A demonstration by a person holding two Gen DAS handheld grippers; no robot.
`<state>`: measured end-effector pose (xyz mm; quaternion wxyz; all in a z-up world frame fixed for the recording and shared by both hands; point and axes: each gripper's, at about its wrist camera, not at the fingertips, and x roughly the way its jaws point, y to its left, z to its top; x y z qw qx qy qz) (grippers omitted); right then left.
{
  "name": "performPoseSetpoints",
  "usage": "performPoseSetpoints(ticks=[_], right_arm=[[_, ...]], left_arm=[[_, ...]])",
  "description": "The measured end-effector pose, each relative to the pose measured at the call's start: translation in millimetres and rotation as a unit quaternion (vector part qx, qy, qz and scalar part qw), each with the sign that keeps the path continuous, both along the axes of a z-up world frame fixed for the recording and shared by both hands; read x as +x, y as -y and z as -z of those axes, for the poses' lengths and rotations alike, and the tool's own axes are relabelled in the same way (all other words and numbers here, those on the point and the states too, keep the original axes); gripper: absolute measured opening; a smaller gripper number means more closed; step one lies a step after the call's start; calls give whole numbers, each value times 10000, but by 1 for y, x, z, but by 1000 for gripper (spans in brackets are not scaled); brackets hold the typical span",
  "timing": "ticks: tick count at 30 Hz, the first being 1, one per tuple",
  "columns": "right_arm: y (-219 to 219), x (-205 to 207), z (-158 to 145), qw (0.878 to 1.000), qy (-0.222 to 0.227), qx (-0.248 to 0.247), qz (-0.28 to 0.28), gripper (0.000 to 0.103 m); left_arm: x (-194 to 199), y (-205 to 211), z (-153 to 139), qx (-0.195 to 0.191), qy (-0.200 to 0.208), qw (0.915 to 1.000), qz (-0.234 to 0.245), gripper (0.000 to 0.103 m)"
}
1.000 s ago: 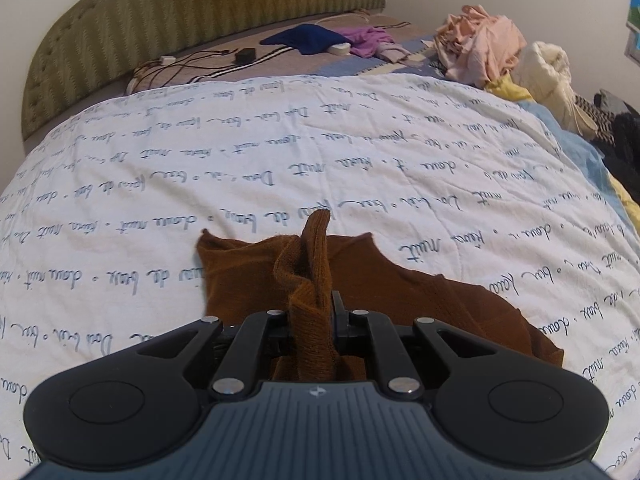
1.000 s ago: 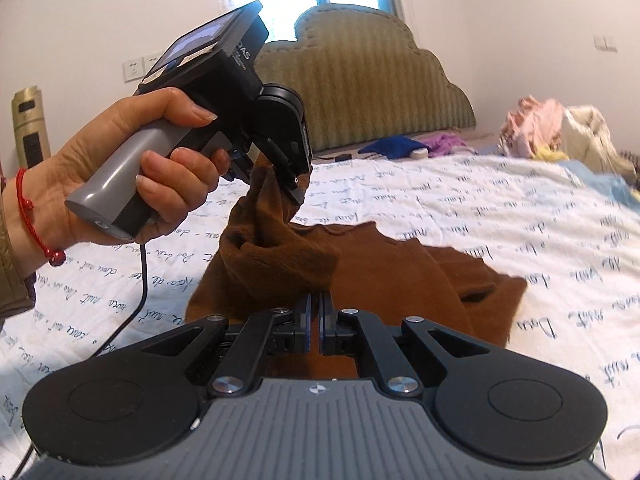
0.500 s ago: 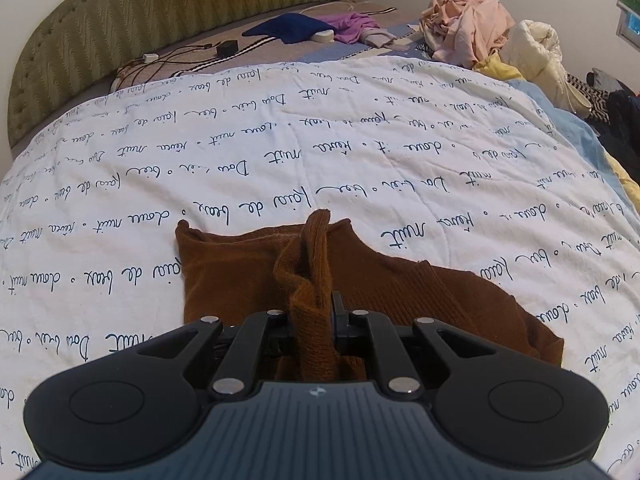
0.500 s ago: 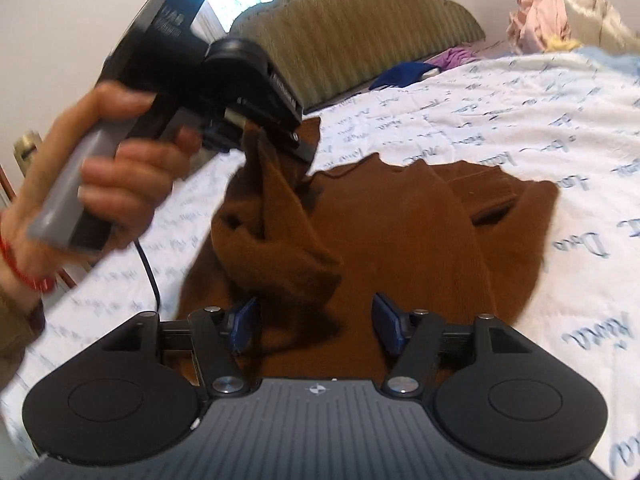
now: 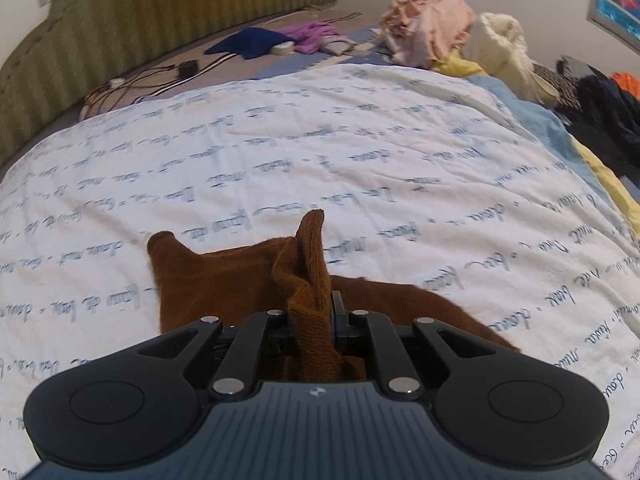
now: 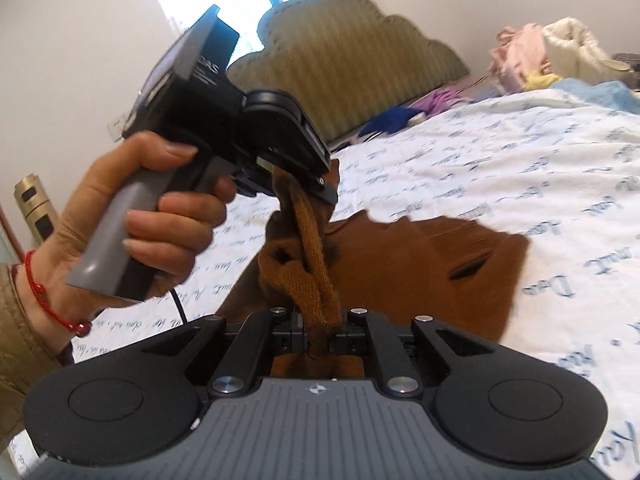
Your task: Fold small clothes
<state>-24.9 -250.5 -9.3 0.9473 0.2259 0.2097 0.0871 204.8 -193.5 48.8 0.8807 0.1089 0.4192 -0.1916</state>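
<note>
Bedroom with a green padded headboard and a bed under a white quilt printed with blue script; heaps of unfolded laundry along the far edge. Near the front of the quilt, a small brown knit garment, mostly flat, one end gathered up off the bed. Left claw clamped together on a bunched ridge of the knit, fabric standing up between the fingers. Right claw closing on a second twisted rope of the same cloth, pads already pressing it, just below the left claw in the person's hand. Soft, light and stretchy by the look of it: likely to sag and bunch rather than hold a crease, not slippery, nothing fragile. Two grips this close together probably leave the rest dangling; better hold at two separate corners or along a hem, well apart, so the panel hangs flat before laying over.
</note>
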Motion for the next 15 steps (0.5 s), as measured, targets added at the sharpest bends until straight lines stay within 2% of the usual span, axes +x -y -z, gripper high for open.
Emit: performPoseSetpoints(ticks=[6,9,11,14,15], right_arm=[[21,-13,8,9989,-246,280,267,13],[31,-13,17,9967,-427,625,294,13],[37,-10,22,9948,-556,798,300,13],[44,-8,31,9914,-733,1040,302,13],[45,-8,34,9906,-777,1085,307,13]], left_arm=[[-6,37,18,215,-71,9994,276,10],[-6,49,32,385,-145,9984,379,11],[-4,51,39,348,-234,9980,464,13],[0,47,39,9,-442,9977,518,32],[2,45,37,-126,-485,9975,503,48]])
